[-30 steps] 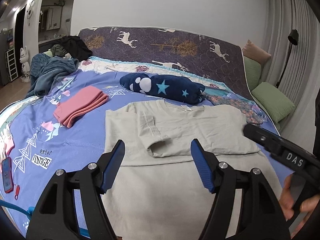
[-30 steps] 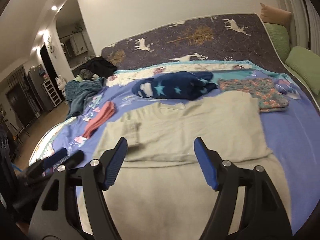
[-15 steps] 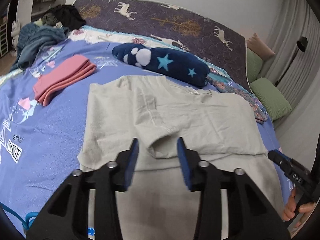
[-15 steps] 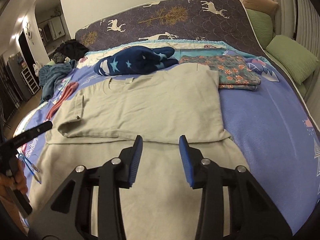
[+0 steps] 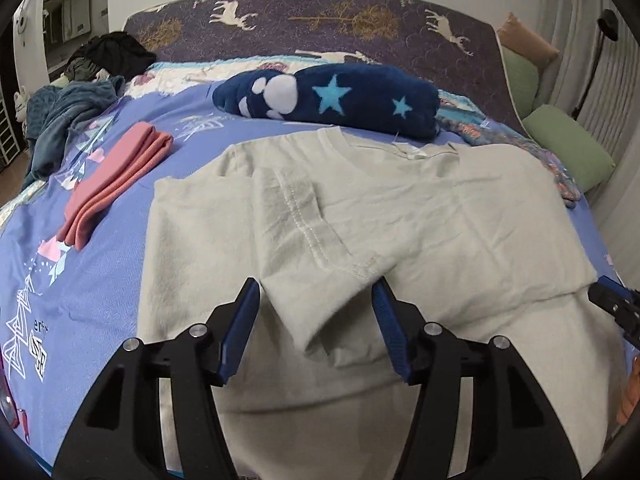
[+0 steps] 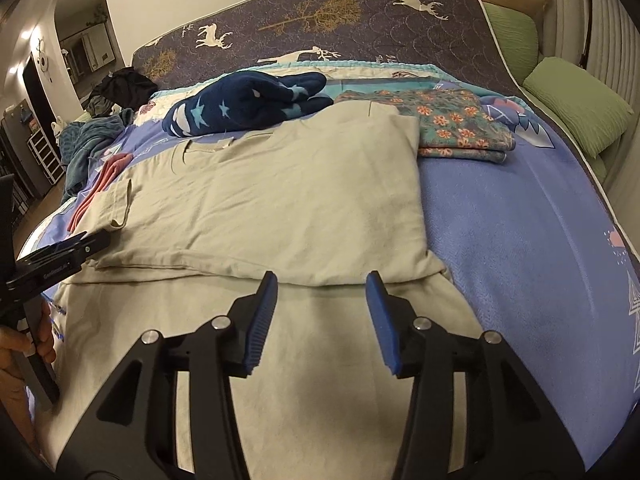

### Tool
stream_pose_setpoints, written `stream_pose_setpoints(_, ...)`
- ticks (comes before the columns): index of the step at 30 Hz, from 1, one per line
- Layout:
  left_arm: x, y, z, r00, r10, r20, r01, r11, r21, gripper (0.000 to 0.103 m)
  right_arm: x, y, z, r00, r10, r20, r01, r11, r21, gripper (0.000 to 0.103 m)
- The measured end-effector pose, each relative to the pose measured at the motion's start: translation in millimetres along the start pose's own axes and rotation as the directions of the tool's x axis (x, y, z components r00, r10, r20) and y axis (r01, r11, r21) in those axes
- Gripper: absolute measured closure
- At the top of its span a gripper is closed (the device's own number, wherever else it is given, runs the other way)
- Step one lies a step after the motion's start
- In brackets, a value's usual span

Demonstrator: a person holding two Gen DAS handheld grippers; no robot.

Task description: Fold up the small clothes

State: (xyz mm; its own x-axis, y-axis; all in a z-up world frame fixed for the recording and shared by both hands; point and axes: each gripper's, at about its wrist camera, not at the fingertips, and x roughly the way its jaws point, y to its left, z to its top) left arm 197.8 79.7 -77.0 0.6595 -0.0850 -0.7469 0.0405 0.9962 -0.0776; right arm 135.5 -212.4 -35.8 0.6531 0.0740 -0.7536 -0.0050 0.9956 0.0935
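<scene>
A beige T-shirt [image 5: 400,216] lies flat on the blue bedspread, its sides folded inward; it also shows in the right wrist view [image 6: 280,208]. My left gripper [image 5: 316,296] is open, its jaws standing either side of the folded-in sleeve's hem [image 5: 320,320], low over the cloth. My right gripper [image 6: 322,280] is open and empty, low over the shirt's near right part, just before the folded edge [image 6: 340,280]. Each gripper shows at the edge of the other's view: the right one [image 5: 612,304], the left one [image 6: 60,256].
A folded pink garment [image 5: 116,188] lies to the left. A navy star-print plush blanket [image 5: 332,100] lies beyond the collar. A folded floral garment [image 6: 452,128] sits at the right. Green pillows [image 6: 576,108] line the right edge. A heap of clothes [image 5: 68,116] is far left.
Both grippers moved forward and down toward the shirt. Their jaws narrowed half a second ago and have since opened wider again; the left now straddles the sleeve hem.
</scene>
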Motion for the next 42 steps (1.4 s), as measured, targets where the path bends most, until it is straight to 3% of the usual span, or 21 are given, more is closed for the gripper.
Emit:
stream_pose_setpoints(8,10.0,19.7,6.9,1.000,-0.019,-0.013,0.018,0.995,-0.101,0.046,10.2,-2.3,-0.7,1.000,-0.004,-0.021,0.005,1.000,0.012,0.054)
stream_pose_setpoints(11,11.3,25.9,10.0,1.000,-0.014,-0.009,0.013,0.993,-0.121,0.069,12.3,-0.8,0.2,1.000,-0.006,-0.023,0.006,1.000,0.007,0.054)
stream_pose_setpoints(12,10.8,29.4,10.6,1.000,-0.015,-0.009,0.014,0.991,-0.132,0.086,12.4,-0.3,0.6,1.000,-0.008,-0.023,0.009,1.000,0.004,0.054)
stream_pose_setpoints(13,9.5,33.7,11.3,1.000,-0.018,-0.005,0.017,0.989,-0.145,0.094,12.5,0.0,0.9,1.000,-0.011,-0.022,0.011,1.000,0.002,0.054)
stream_pose_setpoints(17,-1.8,53.2,8.3,0.999,-0.036,0.023,0.040,0.979,-0.200,0.099,11.2,-2.6,2.3,1.000,-0.021,-0.017,0.021,1.000,0.005,0.054)
stream_pose_setpoints(25,-18.7,65.0,-2.7,0.996,-0.086,0.033,0.091,0.975,-0.205,0.097,12.1,-9.4,7.0,0.999,-0.041,-0.014,0.041,0.999,0.007,0.054)
stream_pose_setpoints(26,-20.4,64.4,-3.7,0.994,-0.100,0.032,0.105,0.975,-0.198,0.094,11.7,-9.1,8.2,0.999,-0.045,-0.012,0.045,0.999,0.003,0.054)
stream_pose_setpoints(28,-22.1,64.1,-3.9,0.993,-0.115,0.030,0.119,0.973,-0.196,0.061,10.4,-9.6,12.6,0.999,-0.054,-0.003,0.054,0.998,-0.008,0.053)
stream_pose_setpoints(29,-23.0,64.1,-3.2,0.993,-0.110,0.041,0.116,0.973,-0.198,0.056,10.3,-10.7,16.0,0.998,-0.063,0.002,0.063,0.998,-0.012,0.052)
stream_pose_setpoints(34,-7.0,62.8,9.5,0.997,-0.078,0.024,0.081,0.979,-0.185,0.053,22.2,-21.1,38.8,0.996,-0.094,-0.007,0.094,0.995,-0.018,0.052)
stream_pose_setpoints(35,-3.0,63.2,11.0,0.997,-0.074,0.013,0.075,0.980,-0.184,0.056,26.6,-22.6,45.9,0.994,-0.106,-0.011,0.105,0.994,-0.023,0.052)
stream_pose_setpoints(37,-1.1,66.8,11.0,0.998,-0.069,0.000,0.068,0.982,-0.177,0.101,33.6,-22.7,59.3,0.991,-0.133,-0.004,0.133,0.990,-0.041,0.052)
stream_pose_setpoints(42,-11.0,82.0,3.5,0.996,-0.084,0.030,0.089,0.977,-0.195,0.101,52.0,-37.6,92.3,0.988,-0.157,-0.004,0.157,0.987,-0.014,0.052)
